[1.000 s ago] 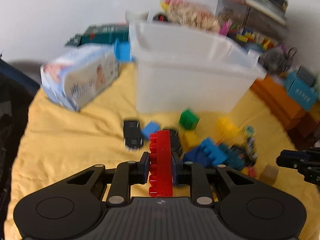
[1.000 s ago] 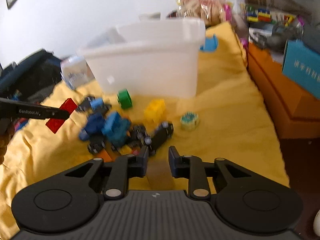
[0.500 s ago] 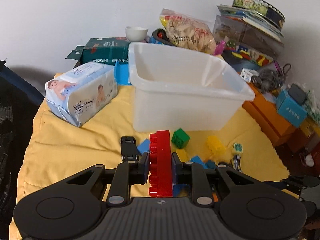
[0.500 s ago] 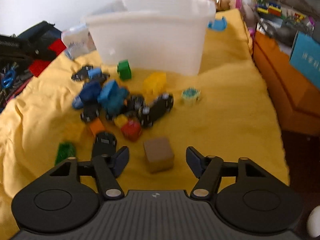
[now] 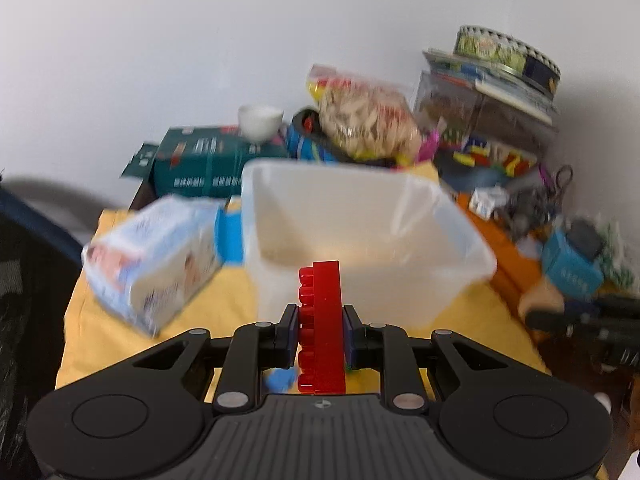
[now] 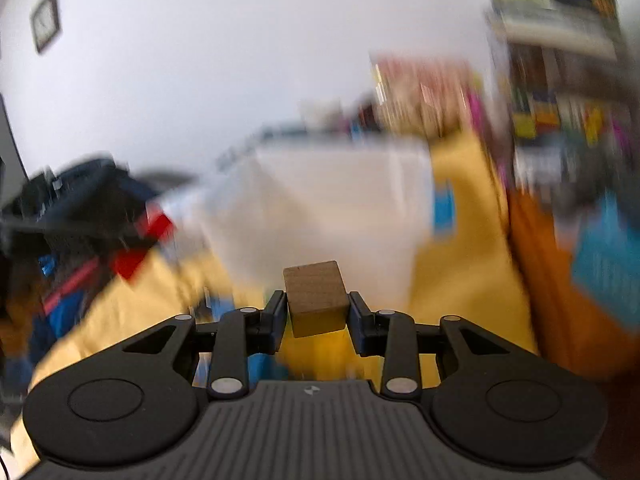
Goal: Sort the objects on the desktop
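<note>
My left gripper [image 5: 321, 332] clamps a red brick [image 5: 322, 326]; my right gripper [image 6: 317, 322], jaws just closing, grips a wooden cube [image 6: 316, 298], both before the white bin [image 5: 360, 240].

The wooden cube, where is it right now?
In the right wrist view, the wooden cube sits clamped in the right tool, in front of the white bin.

My left hand-held gripper [image 5: 321, 330] points somewhat downward, its jaws clamped on a red brick [image 5: 322, 328] standing on edge. My right hand-held gripper [image 6: 318, 320] has just been closing its jaws, and its pads now press a wooden cube [image 6: 316, 298].
</note>
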Action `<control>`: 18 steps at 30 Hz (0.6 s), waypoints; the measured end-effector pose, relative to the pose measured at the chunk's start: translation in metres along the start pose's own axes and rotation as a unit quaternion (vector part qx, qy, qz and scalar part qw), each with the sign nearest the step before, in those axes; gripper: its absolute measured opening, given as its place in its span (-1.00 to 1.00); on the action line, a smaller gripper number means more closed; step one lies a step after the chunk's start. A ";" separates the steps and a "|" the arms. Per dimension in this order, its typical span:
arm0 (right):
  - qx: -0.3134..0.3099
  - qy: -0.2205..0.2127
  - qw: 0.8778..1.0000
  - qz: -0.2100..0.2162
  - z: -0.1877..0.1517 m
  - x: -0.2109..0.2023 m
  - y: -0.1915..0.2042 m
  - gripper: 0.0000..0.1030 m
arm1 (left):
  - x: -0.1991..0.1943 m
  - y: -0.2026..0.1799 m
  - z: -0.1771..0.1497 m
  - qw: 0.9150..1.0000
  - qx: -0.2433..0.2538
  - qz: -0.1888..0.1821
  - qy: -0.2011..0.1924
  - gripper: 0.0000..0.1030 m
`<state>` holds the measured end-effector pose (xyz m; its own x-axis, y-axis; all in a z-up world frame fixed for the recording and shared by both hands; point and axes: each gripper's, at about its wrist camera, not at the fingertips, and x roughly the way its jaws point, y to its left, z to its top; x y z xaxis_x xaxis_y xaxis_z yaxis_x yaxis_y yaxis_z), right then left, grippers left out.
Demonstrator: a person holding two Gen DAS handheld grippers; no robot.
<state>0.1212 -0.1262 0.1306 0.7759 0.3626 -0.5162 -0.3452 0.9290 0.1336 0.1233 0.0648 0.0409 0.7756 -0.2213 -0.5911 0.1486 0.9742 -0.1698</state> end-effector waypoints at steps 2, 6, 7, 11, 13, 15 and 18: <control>0.003 -0.007 1.000 0.002 0.026 0.018 -0.001 -0.30 | 0.008 -0.002 0.017 1.000 -0.001 0.001 -0.009 -0.51; -0.006 0.001 1.000 -0.012 0.053 0.062 -0.006 -0.30 | 0.033 -0.006 0.046 1.000 0.007 0.001 -0.014 -0.51; -0.002 0.011 1.000 -0.009 0.056 0.071 -0.010 -0.30 | 0.040 -0.006 0.049 1.000 0.008 0.001 -0.012 -0.50; -0.001 0.051 0.999 -0.019 0.056 0.110 -0.014 -0.27 | 0.067 -0.006 0.052 1.000 0.022 0.013 0.010 -0.31; -0.009 0.065 0.997 -0.040 0.053 0.116 -0.013 0.13 | 0.082 -0.004 0.048 0.999 0.025 0.030 0.037 0.04; -0.021 0.044 0.998 -0.038 0.050 0.109 -0.011 0.24 | 0.082 0.000 0.044 0.998 0.025 0.039 0.035 0.07; -0.028 0.026 0.999 -0.033 0.044 0.090 -0.005 0.24 | 0.063 0.009 0.035 1.000 0.014 0.019 0.014 0.07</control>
<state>0.2166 -0.0948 0.1209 0.7701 0.2955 -0.5654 -0.3242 0.9445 0.0520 0.1948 0.0608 0.0301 0.7636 -0.1847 -0.6187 0.1370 0.9827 -0.1243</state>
